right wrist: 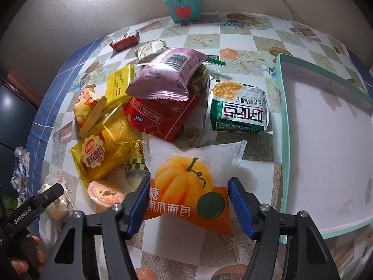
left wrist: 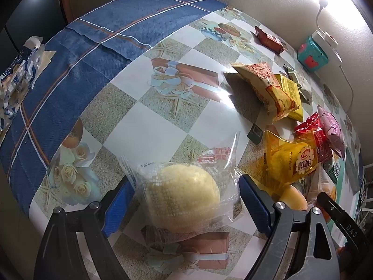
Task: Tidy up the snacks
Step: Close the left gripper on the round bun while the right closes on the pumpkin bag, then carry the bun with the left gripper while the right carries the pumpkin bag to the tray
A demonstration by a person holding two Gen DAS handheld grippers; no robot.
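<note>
Left gripper (left wrist: 184, 207), jaws spread, straddles the clear-wrapped bun (left wrist: 184, 196) on the worktop (left wrist: 149, 121). Right gripper (right wrist: 188, 200), likewise spread, brackets the pumpkin bread pack (right wrist: 188, 186), long axis pointing away; the tray (right wrist: 283, 140) lies immediately right.

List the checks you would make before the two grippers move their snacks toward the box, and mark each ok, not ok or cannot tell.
1. Left gripper straddles the clear-wrapped bun: ok.
2. Left fingers pressing the wrapper firmly: cannot tell.
3. Right gripper straddles the pumpkin bread packet: ok.
4. Right jaws closed on the packet: not ok; a gap shows on the right side.
5. White box with bare floor space to receive snacks: ok.
6. Jelly cup apart from the right gripper's left finger: ok, though close.
</note>
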